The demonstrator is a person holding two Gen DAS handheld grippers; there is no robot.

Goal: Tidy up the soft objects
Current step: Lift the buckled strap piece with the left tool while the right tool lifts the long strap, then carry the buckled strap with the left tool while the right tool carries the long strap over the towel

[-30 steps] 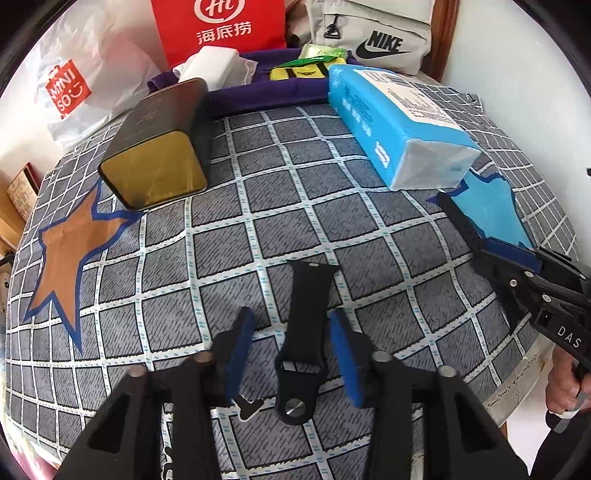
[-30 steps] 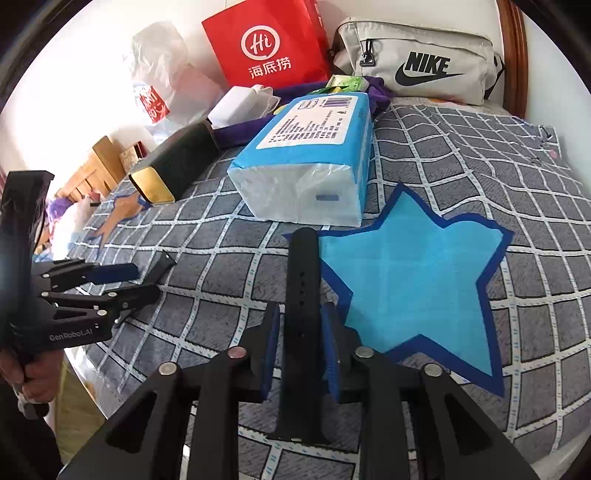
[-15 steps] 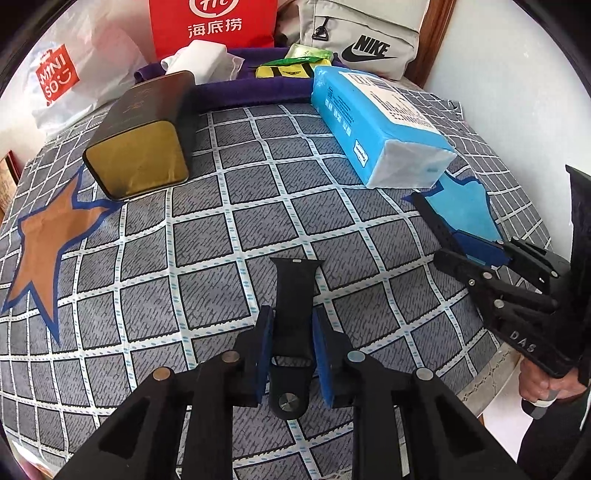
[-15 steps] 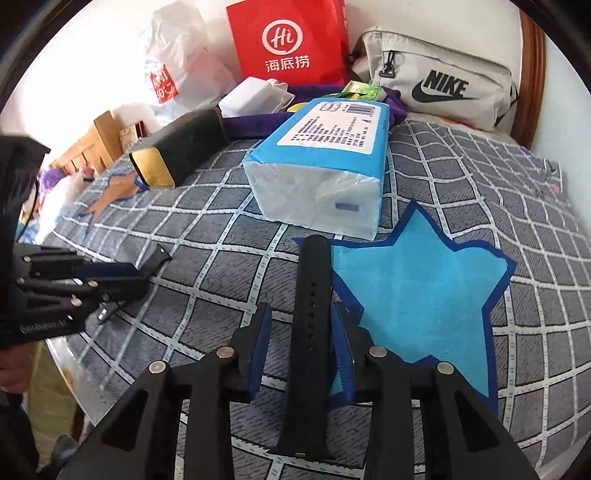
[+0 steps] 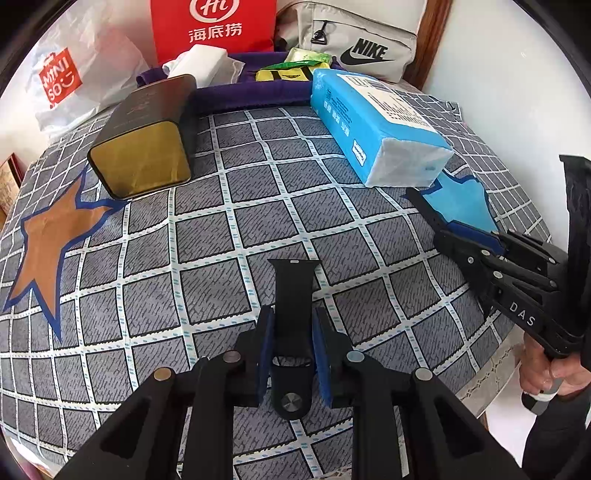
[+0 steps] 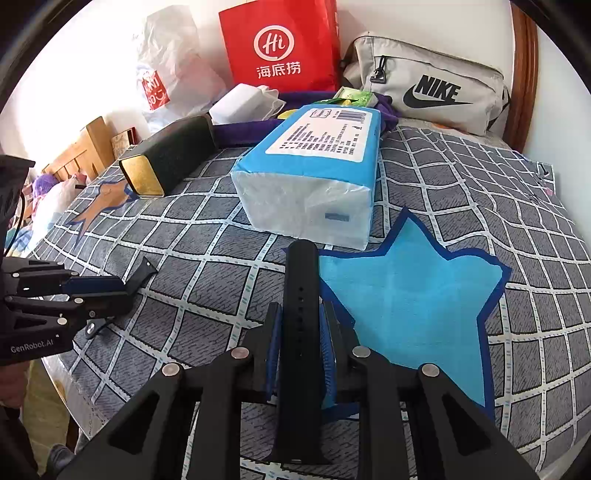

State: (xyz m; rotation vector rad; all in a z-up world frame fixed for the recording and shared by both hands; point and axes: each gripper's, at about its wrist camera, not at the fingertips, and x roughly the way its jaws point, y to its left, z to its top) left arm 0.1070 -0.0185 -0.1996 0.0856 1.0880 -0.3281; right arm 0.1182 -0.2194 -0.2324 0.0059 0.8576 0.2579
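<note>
My left gripper (image 5: 291,334) is shut on a short black watch strap (image 5: 293,295) with a round metal stud, just above the grey checked cloth (image 5: 221,221). My right gripper (image 6: 299,332) is shut on a longer black strap with holes (image 6: 301,295), beside the blue star patch (image 6: 406,295). In the left wrist view the right gripper (image 5: 454,230) shows at the right with its strap (image 5: 421,205). In the right wrist view the left gripper (image 6: 107,291) shows at the left with its strap (image 6: 142,271).
A blue tissue pack (image 5: 373,122) lies beyond the blue star. A black and gold box (image 5: 144,136) lies at the back left near an orange star patch (image 5: 48,236). A red bag (image 5: 214,26), a Miniso bag (image 5: 62,77), a grey Nike pouch (image 6: 432,85) and purple cloth (image 5: 251,92) line the back.
My left gripper closed from open onto the short strap and lifted it slightly. My right gripper stayed shut on the long strap and shifted a little.
</note>
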